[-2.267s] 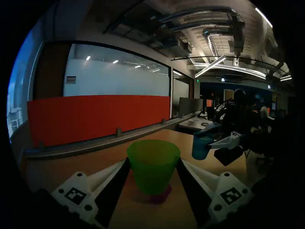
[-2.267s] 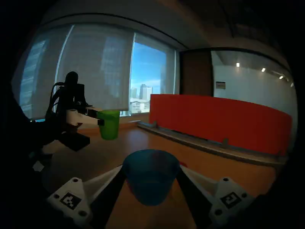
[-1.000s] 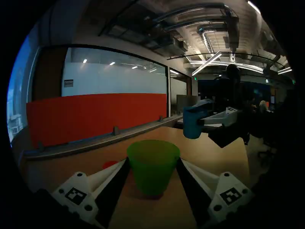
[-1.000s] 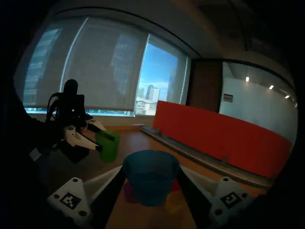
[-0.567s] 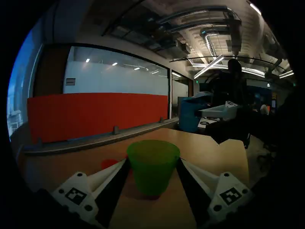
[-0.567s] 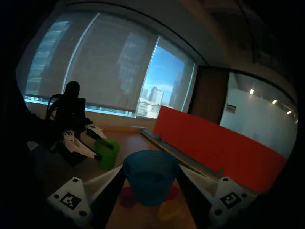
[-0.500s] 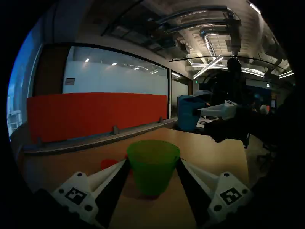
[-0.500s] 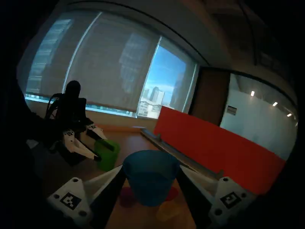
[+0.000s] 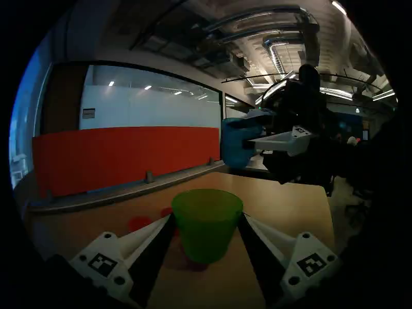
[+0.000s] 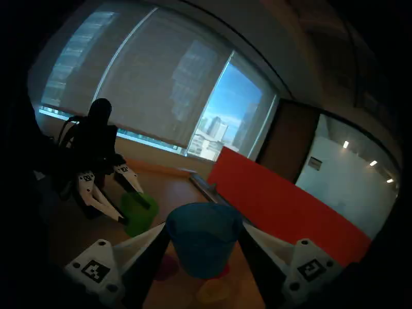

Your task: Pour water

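A green cup (image 9: 207, 224) is held upright in my left gripper (image 9: 207, 232), whose two fingers press on its sides just above the wooden table (image 9: 288, 203). The same green cup (image 10: 136, 212) and left gripper (image 10: 123, 203) appear at the lower left of the right gripper view. My right gripper (image 10: 204, 242) is shut on a blue cup (image 10: 203, 238) that tilts leftward. In the left gripper view the blue cup (image 9: 235, 142) hangs above and to the right of the green one, carried by the right gripper (image 9: 247, 139).
A red partition (image 9: 123, 154) with glass above it runs along the table's far edge. Small flat coloured discs (image 10: 211, 291) lie on the table below the blue cup, and red ones (image 9: 138, 223) sit left of the green cup. A large window (image 10: 154, 92) stands behind the left gripper.
The right gripper has risen with the blue cup, drawn closer over the green cup and tilted more. The left gripper has stayed almost still with the green cup.
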The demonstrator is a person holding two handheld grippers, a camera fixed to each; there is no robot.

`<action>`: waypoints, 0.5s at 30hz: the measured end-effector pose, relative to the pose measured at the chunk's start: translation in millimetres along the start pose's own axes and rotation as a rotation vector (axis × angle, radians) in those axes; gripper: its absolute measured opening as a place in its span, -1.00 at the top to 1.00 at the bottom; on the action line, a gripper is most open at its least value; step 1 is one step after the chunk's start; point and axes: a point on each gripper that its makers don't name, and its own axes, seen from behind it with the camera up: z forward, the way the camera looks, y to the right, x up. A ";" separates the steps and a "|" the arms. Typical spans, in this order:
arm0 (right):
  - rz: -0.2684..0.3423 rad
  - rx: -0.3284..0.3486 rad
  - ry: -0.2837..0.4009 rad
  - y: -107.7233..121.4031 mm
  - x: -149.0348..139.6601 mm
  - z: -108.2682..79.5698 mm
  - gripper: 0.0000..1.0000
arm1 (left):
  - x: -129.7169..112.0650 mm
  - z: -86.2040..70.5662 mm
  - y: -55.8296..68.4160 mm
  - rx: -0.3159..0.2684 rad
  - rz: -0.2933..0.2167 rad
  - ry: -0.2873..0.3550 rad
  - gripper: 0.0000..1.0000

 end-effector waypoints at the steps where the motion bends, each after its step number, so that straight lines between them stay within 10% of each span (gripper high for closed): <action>1: -0.010 0.000 0.001 0.3 1.7 0.7 -0.80 | -0.2 0.5 0.7 -0.001 0.000 0.000 -0.69; 15: -0.141 0.010 -0.004 2.6 18.9 12.5 -0.80 | -0.4 4.1 7.6 -0.023 -0.005 0.005 -0.69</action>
